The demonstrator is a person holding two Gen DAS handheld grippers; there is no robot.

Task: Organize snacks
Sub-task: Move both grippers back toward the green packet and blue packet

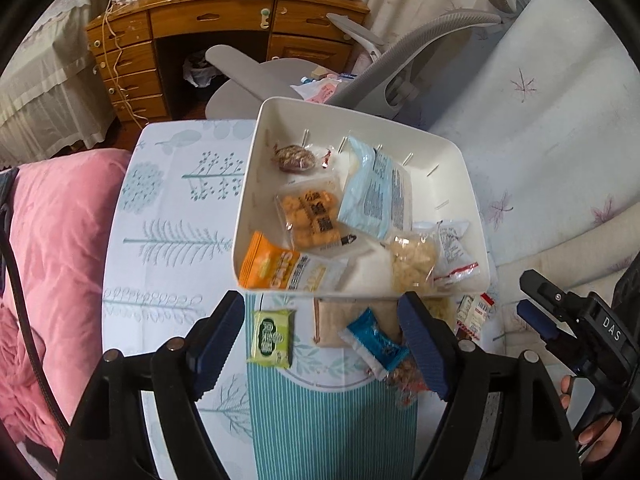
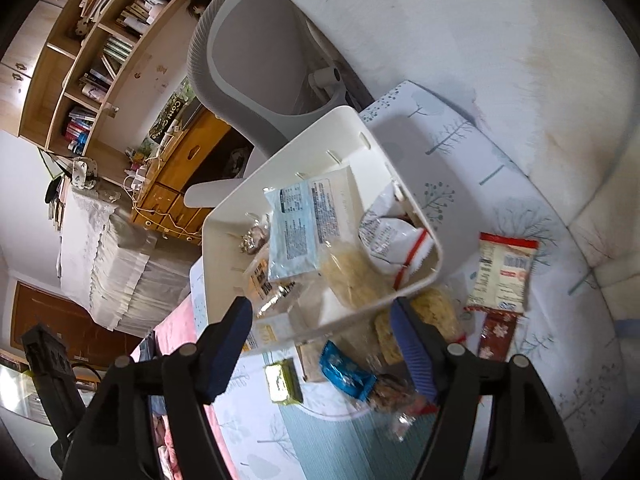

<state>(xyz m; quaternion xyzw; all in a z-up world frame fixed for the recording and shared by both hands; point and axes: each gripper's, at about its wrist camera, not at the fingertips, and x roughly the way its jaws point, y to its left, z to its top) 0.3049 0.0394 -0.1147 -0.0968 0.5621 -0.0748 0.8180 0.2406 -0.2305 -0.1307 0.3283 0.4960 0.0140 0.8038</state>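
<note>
1. The left gripper [image 1: 324,334] has its jaws spread wide with nothing between the pads, hanging over the loose snacks in the lower middle of its own view. The right gripper [image 2: 322,342] is likewise wide apart and empty in its own view; in the left view it shows at the lower right edge.

2. Just below and between the jaws, outside the bin, lie a green-wrapped snack [image 1: 271,338], a blue-wrapped bar [image 1: 374,344] with a clear packet of nut-like pieces [image 1: 404,380] touching its lower end, and a flat beige packet [image 1: 328,320] partly under the blue bar.

3. Right of these in the right view, also on the cloth, are a clear bag of pale crackers [image 2: 420,322], a red-and-white packet [image 2: 502,276] and a dark red packet [image 2: 496,336] below it.

4. The white plastic bin [image 1: 440,148] fills the centre of the left view on the tree-print tablecloth [image 1: 176,200]. Inside it are an orange oats packet [image 1: 268,266], a clear pack of orange cubes [image 1: 312,216], a pale blue pouch [image 1: 376,190], a round dark sweet [image 1: 294,158], a clear bag of yellowish puffs [image 1: 414,258] and a white packet with a red stripe [image 1: 454,248].

5. By my reckoning the job is roughly half done: about six packets are binned and six or seven wait on the cloth.
</note>
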